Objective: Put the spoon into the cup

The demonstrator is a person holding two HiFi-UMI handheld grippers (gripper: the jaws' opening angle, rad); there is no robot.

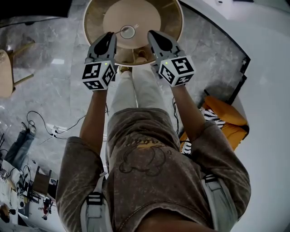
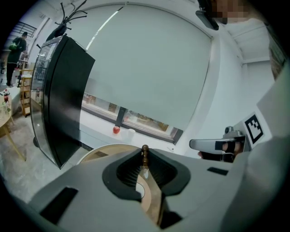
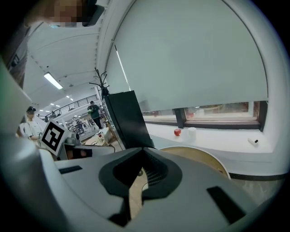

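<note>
I see my left gripper [image 2: 144, 150] pinched tight on the thin brown-handled spoon [image 2: 144, 158], just beside the small white round cup [image 1: 128, 31] on the round tan wooden table [image 1: 154, 16]. My right gripper [image 3: 143, 151] is closed and empty.

A round wooden table [image 1: 154, 16] stands on a grey marbled floor [image 1: 59, 77]. A wooden chair [image 1: 7, 72] shows at the floor's left edge, with loose cables [image 1: 45, 129] nearer. An orange bag [image 1: 224, 115] lies on the floor at the right. Beyond the table stands a tall black cabinet [image 2: 63, 108], with a coat stand [image 2: 70, 11] rising behind it. On the window sill [image 2: 99, 124], 1 small red round thing [image 2: 116, 129] sits just beside a white container [image 2: 130, 132], below a drawn pale blind [image 2: 149, 68]. A person in green [image 3: 94, 111] and 1 in white [image 3: 31, 122] stand far back.
</note>
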